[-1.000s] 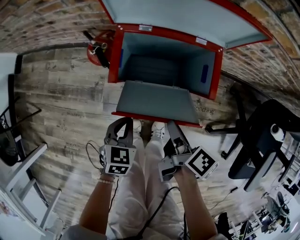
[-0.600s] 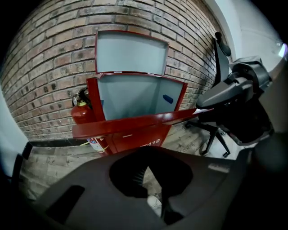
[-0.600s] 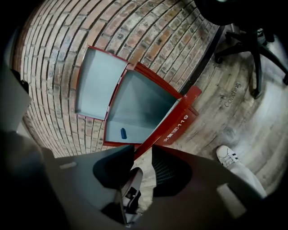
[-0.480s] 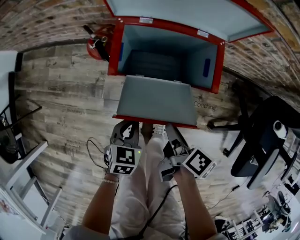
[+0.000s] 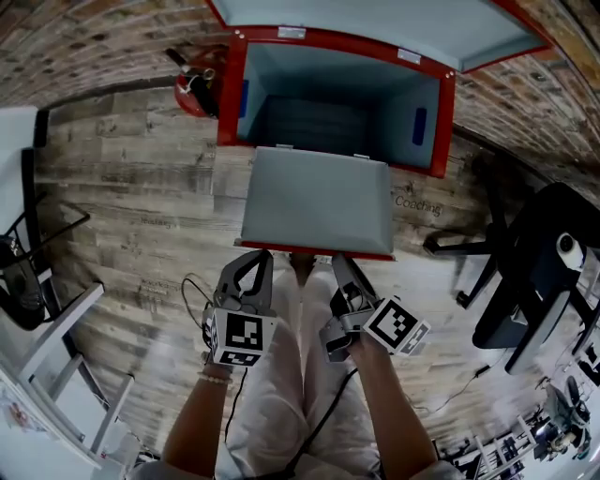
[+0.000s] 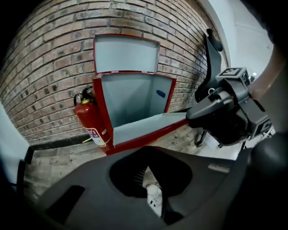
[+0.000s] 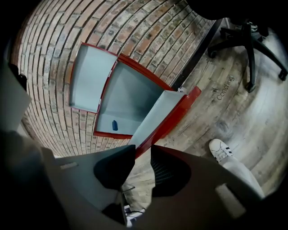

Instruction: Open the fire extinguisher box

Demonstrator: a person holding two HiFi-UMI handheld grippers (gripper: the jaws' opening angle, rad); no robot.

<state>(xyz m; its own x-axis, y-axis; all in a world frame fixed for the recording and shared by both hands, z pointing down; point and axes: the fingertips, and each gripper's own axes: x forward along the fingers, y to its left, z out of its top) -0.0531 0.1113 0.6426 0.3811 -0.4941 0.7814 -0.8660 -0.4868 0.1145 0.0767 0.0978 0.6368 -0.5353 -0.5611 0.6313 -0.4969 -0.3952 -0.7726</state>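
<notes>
Head view: the fire extinguisher box [image 5: 232, 94] is standing on the wooden floor [image 5: 131, 216] against the brick wall [image 5: 94, 37], already open, with its grey inside showing.
Lid: the top lid [image 5: 375, 23] is standing raised against the wall.
Front door: the front door [image 5: 314, 202] is lying folded down toward the person, grey face up, with its red edge nearest both grippers.
Extinguisher: a red fire extinguisher [image 5: 197, 89] is standing outside the box, just beside its side at the left of the head view.
Left hand-held gripper: the left hand-held gripper [image 5: 255, 261] is hovering just short of the door's red edge. Its jaw tips are meeting, clenched on nothing. Its own view is showing only a white shoe [image 6: 154, 197] through the loop of the jaws.
Right hand-held gripper: the right hand-held gripper [image 5: 339, 267] is hovering near the same edge. Its jaws have just been closing and are standing slightly apart, released, with nothing between them.
Person: legs in white trousers [image 5: 281, 375] are showing below both grippers.
Surroundings: a black office chair [image 5: 525, 272] is standing at the right of the head view, well apart from the box.
</notes>
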